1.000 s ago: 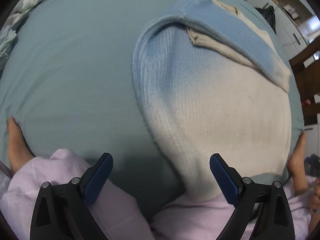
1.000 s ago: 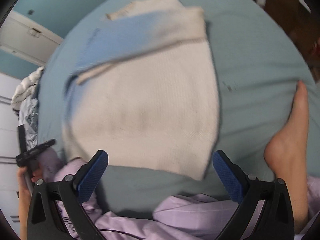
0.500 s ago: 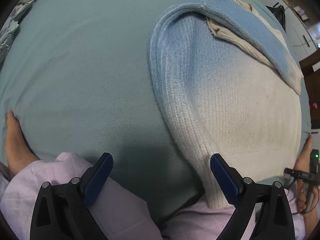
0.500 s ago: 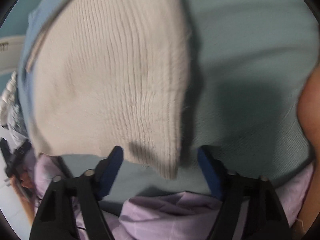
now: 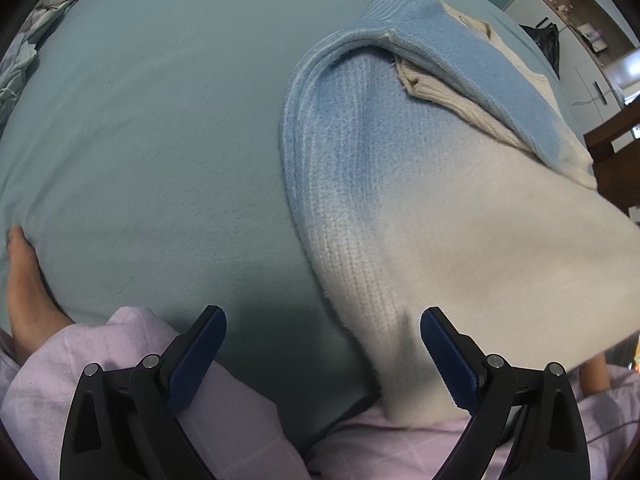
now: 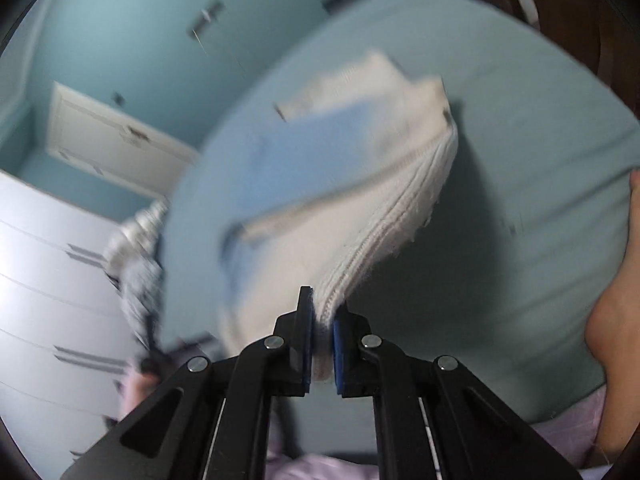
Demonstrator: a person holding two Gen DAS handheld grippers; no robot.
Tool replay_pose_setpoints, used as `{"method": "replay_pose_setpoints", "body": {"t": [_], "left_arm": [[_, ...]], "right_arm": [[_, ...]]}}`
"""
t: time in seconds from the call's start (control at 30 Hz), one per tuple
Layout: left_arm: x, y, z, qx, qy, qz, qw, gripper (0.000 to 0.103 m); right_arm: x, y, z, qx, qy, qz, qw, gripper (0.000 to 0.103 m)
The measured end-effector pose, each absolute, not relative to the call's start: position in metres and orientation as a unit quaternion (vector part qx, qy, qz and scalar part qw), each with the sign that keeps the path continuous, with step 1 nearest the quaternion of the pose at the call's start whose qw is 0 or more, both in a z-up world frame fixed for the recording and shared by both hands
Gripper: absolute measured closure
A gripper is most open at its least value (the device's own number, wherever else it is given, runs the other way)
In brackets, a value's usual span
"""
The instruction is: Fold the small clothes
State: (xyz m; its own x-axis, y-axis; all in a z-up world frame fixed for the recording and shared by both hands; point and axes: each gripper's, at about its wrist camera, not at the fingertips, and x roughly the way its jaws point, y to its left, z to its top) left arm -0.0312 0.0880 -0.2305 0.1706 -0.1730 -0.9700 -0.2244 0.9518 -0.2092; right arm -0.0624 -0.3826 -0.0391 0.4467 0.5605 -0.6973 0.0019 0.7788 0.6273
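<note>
**Knit sweater raised by one corner over teal bed**

Spread across the frame: a teal bedsheet [image 5: 152, 128], bare along its left side. Lying on its right half, toward the near edge: a blue-and-cream knit sweater [image 5: 420, 200], sleeve folded across the top, cream hem corner pulled up off the sheet. Clamped tight on that cream corner: the right gripper [image 6: 322, 350], ribbed edge pinched between its blue pads. Poised above the near edge with jaws spread wide, gripping nothing: the left gripper [image 5: 324, 354]. Pressed against the sheet's left edge: a bare foot [image 5: 24, 280].
</note>
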Motion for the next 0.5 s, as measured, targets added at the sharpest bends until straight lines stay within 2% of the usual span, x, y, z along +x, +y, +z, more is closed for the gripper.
{"method": "replay_pose_setpoints", "body": {"t": [0.17,0.4,0.5], "left_arm": [[-0.03,0.079,-0.231,-0.147,0.645,0.016,0.75,0.004],[-0.027,0.048,-0.25,-0.107,0.659,-0.004,0.745,0.004],[-0.022,0.036,-0.27,-0.132,0.678,-0.025,0.723,0.004]], "right_arm": [[-0.061,-0.408,-0.008,0.329,0.442,0.156,0.82,0.099],[-0.049,-0.437,-0.022,0.329,0.434,0.097,0.833,0.099],[-0.049,-0.435,-0.029,0.321,0.443,0.093,0.832,0.099]]}}
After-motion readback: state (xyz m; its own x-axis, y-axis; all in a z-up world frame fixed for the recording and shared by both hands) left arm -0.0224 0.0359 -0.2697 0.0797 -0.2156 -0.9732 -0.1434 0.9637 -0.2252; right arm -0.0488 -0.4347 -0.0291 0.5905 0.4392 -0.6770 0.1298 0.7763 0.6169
